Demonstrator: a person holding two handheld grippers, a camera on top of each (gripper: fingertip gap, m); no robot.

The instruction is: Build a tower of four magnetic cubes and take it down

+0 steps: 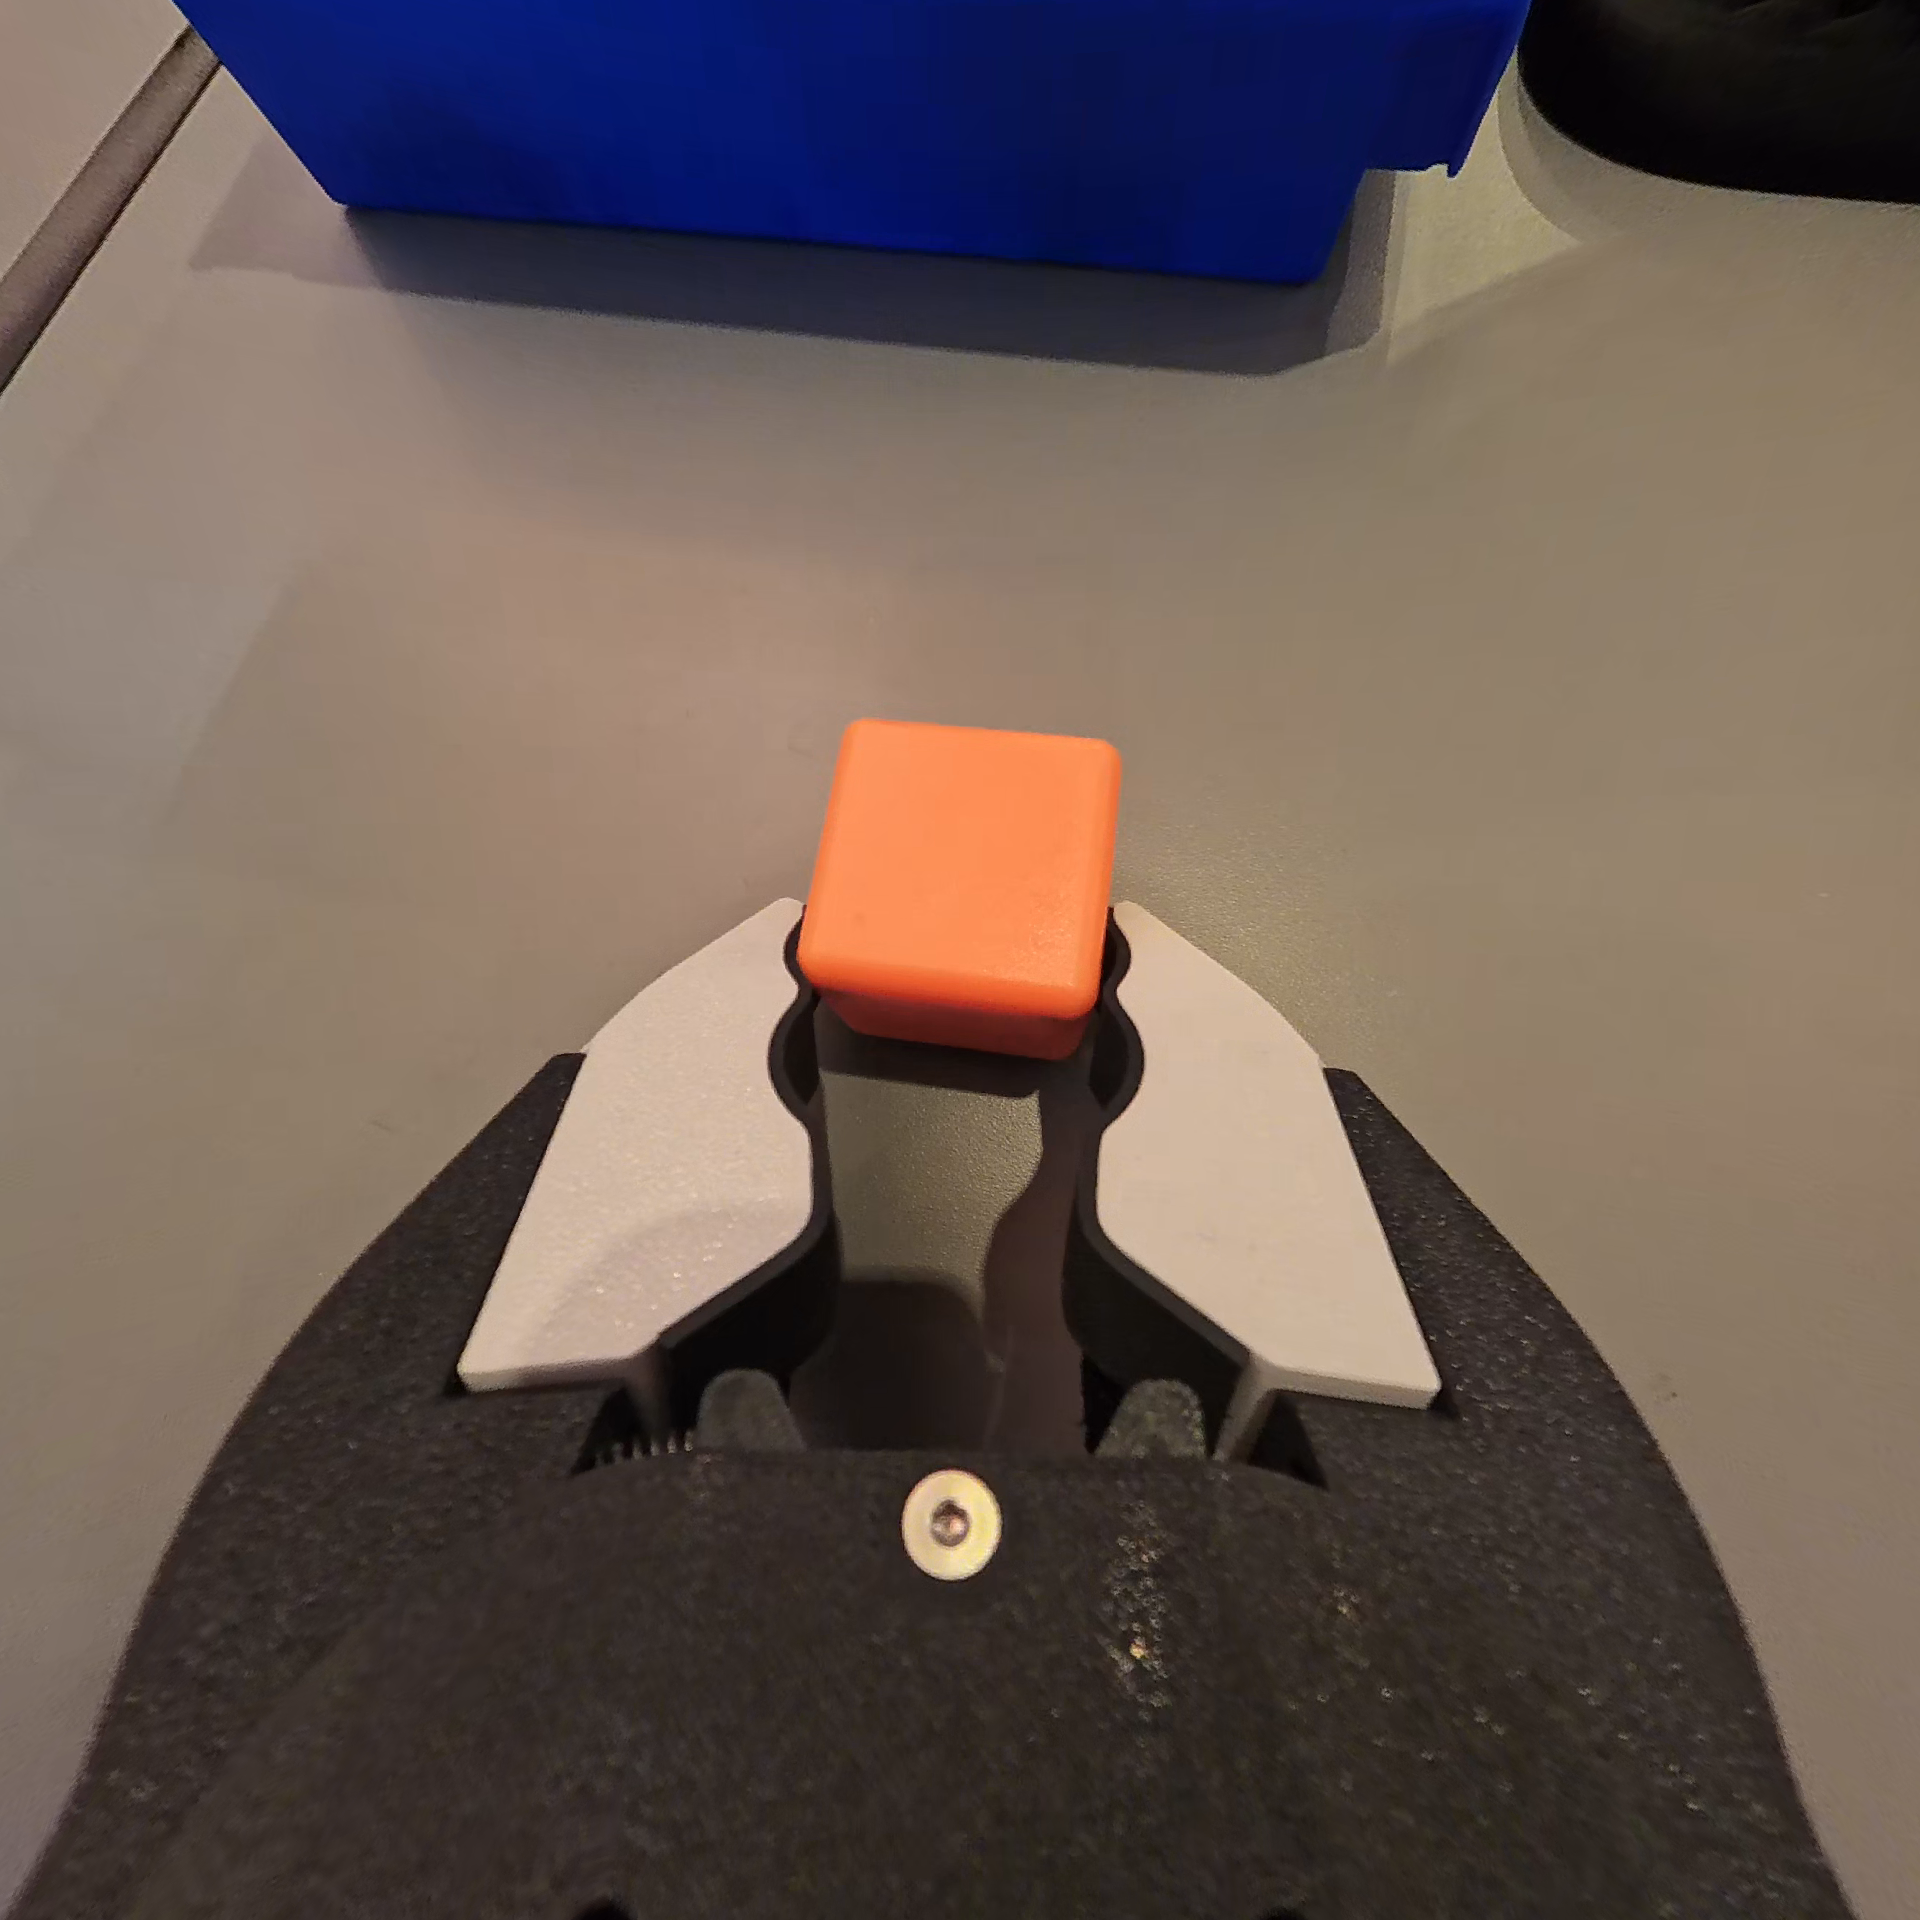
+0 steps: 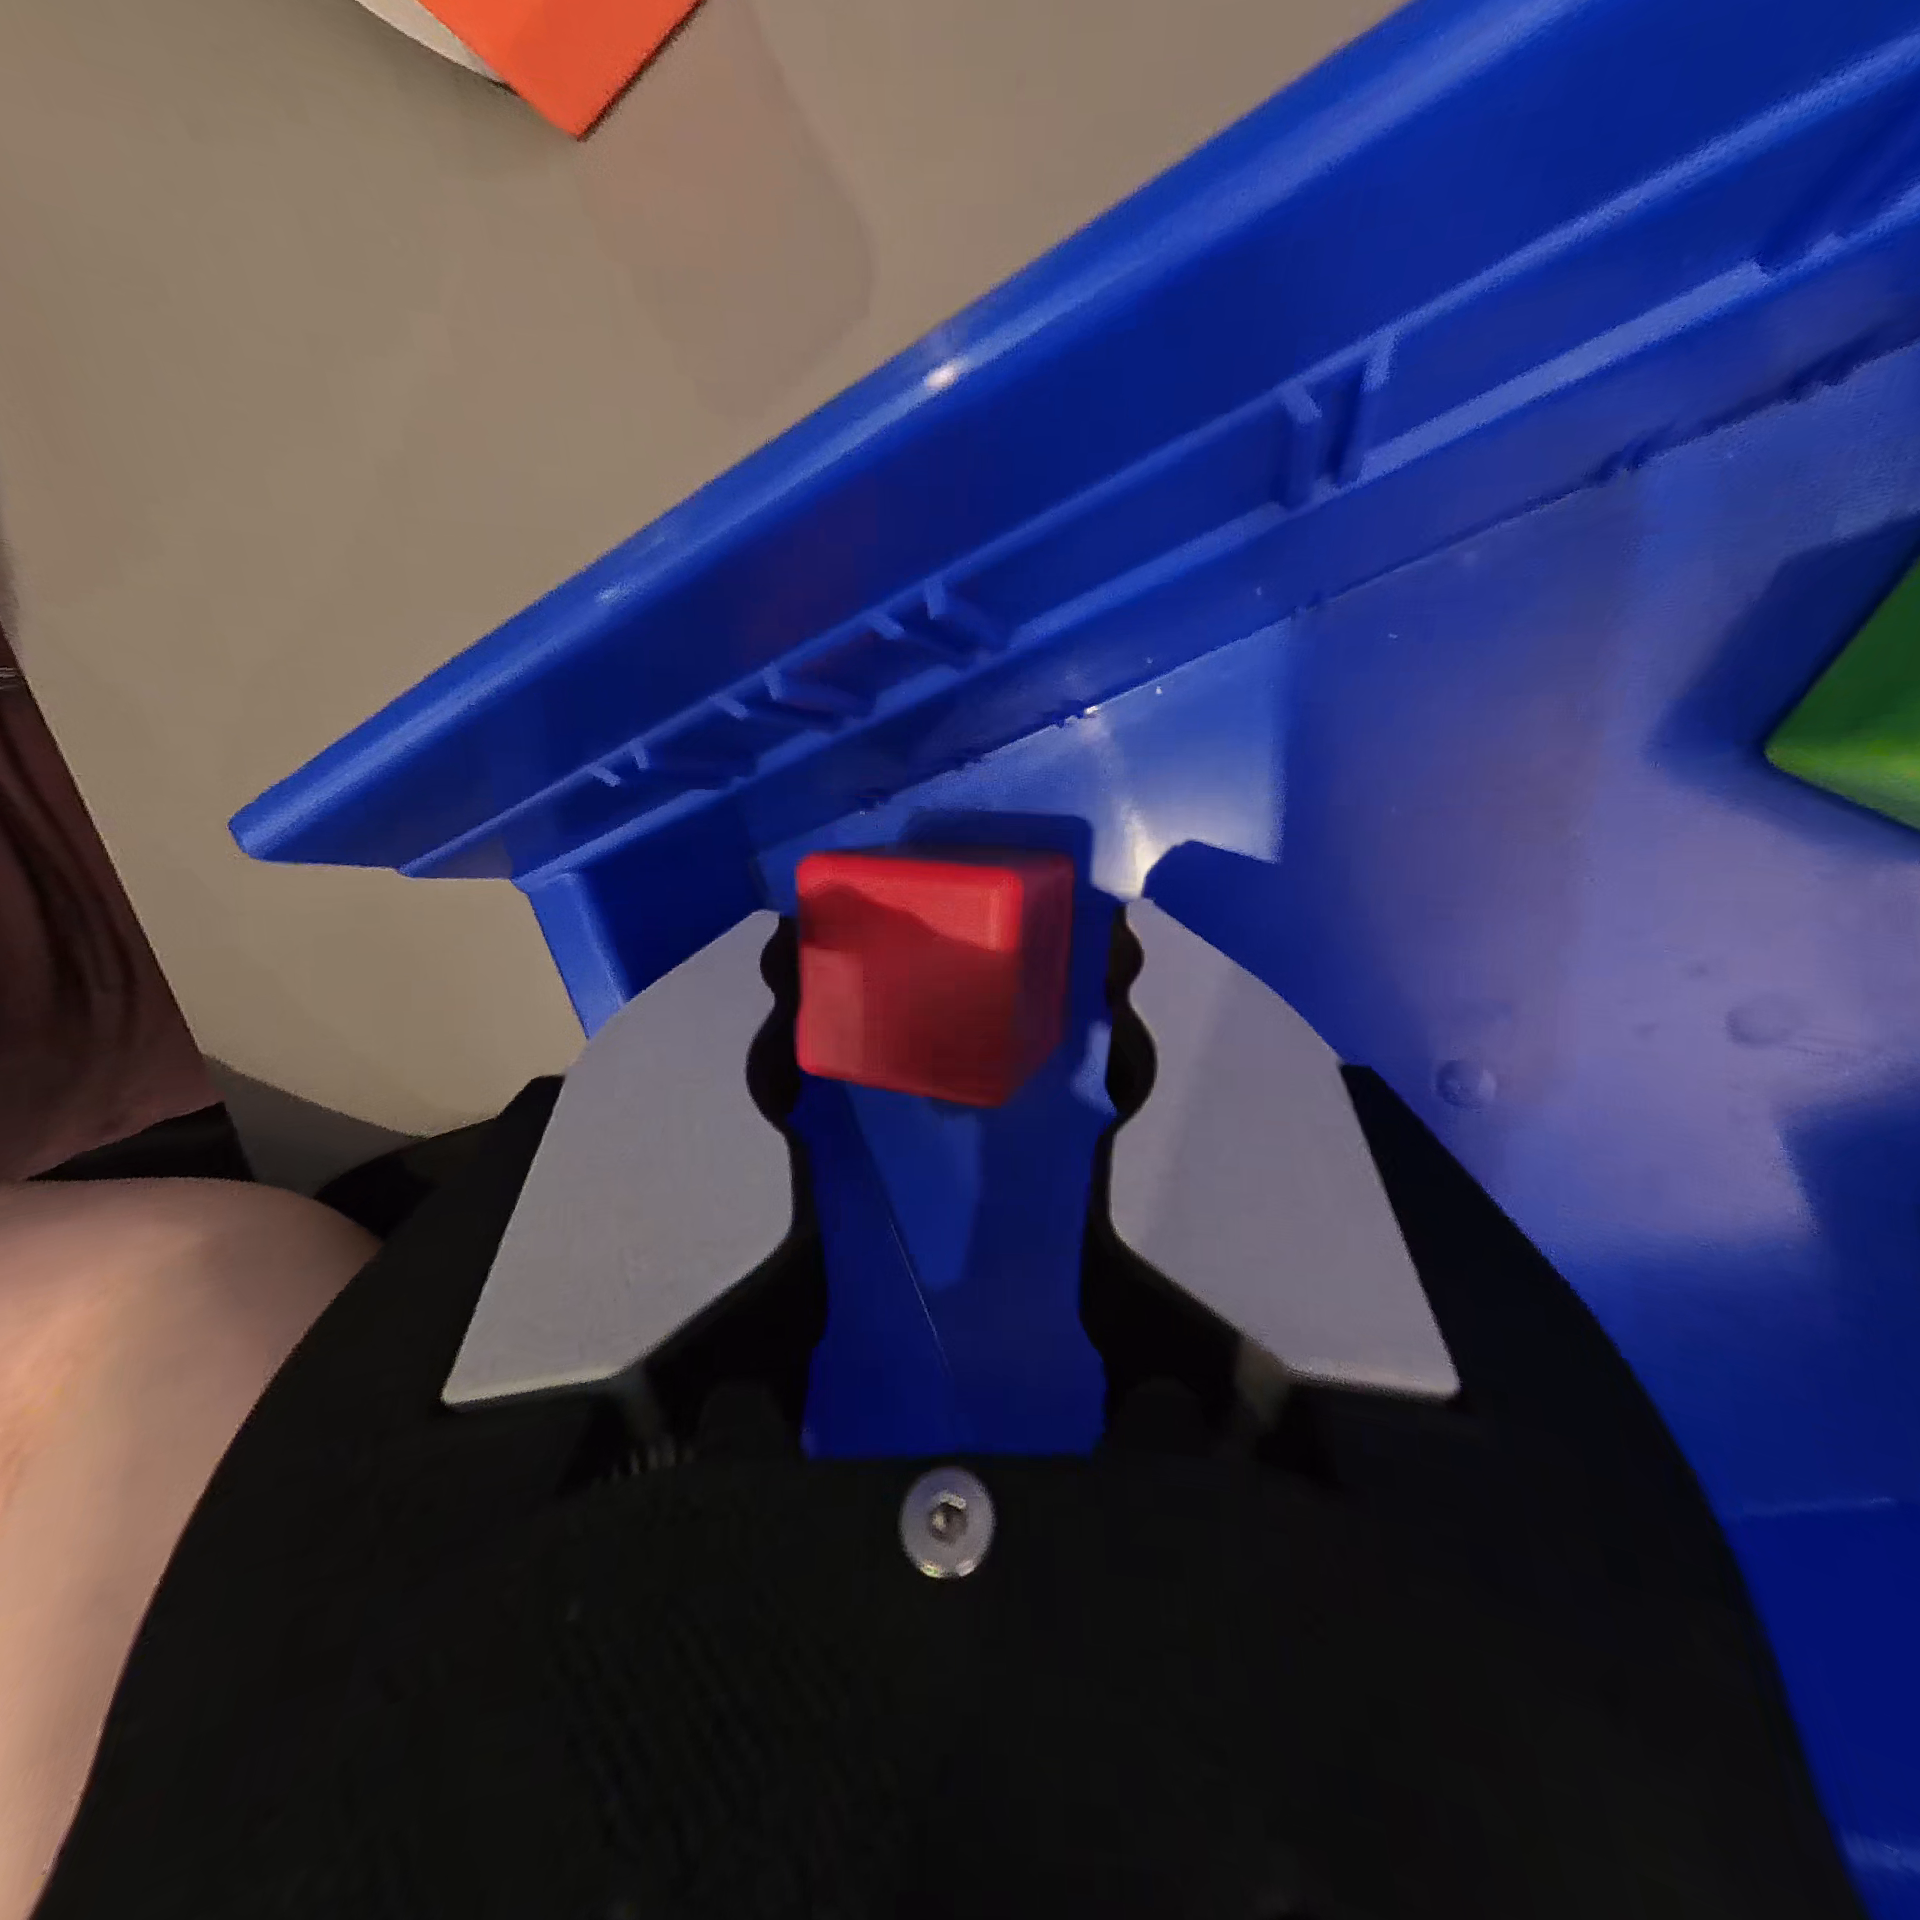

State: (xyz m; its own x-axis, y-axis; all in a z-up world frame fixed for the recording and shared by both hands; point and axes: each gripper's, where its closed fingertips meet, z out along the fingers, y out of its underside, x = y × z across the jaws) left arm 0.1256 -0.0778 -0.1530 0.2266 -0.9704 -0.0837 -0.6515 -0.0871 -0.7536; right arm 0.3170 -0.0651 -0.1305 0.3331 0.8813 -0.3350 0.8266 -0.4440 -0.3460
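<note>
Your left gripper point(image 1: 956, 935) is clenching its jaws on the orange cube point(image 1: 961, 873) — a smooth, matte block with rounded edges, sitting level above the grey bench point(image 1: 520, 582); whether it is touching the bench, you cannot tell. Your right gripper point(image 2: 935, 987) is gripping the red cube point(image 2: 930, 971) between its jaws, holding it at the corner of the blue bin point(image 2: 1455, 935). Inside that bin, a green cube point(image 2: 1860, 727) is lying at the right edge, cut off by the frame. Farther out, the left view is showing the bin's outer wall across the bench.
</note>
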